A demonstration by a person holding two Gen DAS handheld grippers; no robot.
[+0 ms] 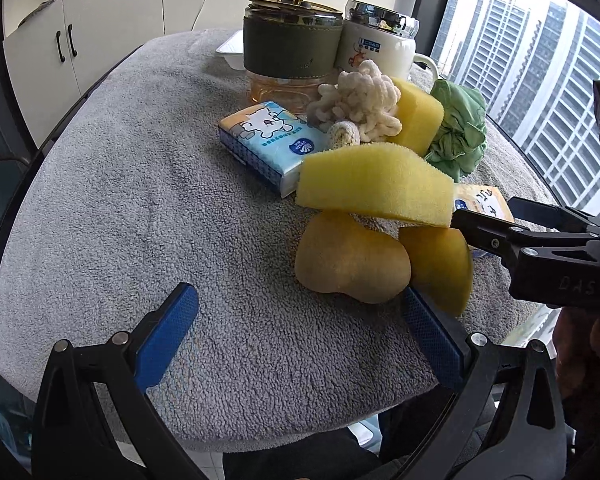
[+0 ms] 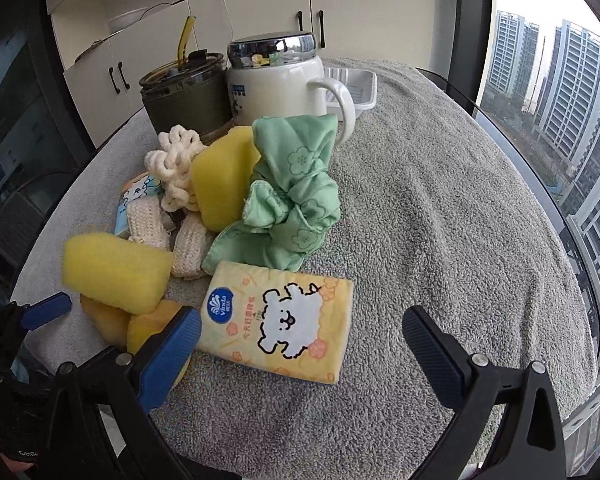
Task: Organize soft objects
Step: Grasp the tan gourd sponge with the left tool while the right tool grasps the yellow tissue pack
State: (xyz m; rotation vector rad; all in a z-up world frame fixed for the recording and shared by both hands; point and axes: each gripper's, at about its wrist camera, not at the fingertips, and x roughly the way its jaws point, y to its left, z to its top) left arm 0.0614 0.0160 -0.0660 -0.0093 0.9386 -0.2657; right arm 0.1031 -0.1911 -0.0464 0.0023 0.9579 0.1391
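Note:
A heap of soft things lies on a grey towel-covered table [image 1: 140, 200]. A yellow sponge [image 1: 376, 186] rests on top of a tan rounded sponge [image 1: 350, 260] and an orange-yellow sponge [image 1: 444, 264]. Behind are a blue tissue pack [image 1: 268, 146], a cream knitted piece [image 1: 360, 104], another yellow sponge [image 1: 418, 114] and a green cloth [image 1: 458, 132]. My left gripper [image 1: 300, 336] is open, its right finger beside the orange-yellow sponge. My right gripper [image 2: 300, 352] is open around a yellow tissue pack [image 2: 284, 328]. The green cloth [image 2: 292, 196] and the top sponge [image 2: 116, 272] also show there.
A glass jar with a green sleeve and straw [image 1: 290, 44] and a white lidded mug [image 1: 376, 44] stand at the back of the heap. A white plastic tray [image 2: 352, 88] lies behind them. Cabinets [image 1: 80, 40] and windows surround the table.

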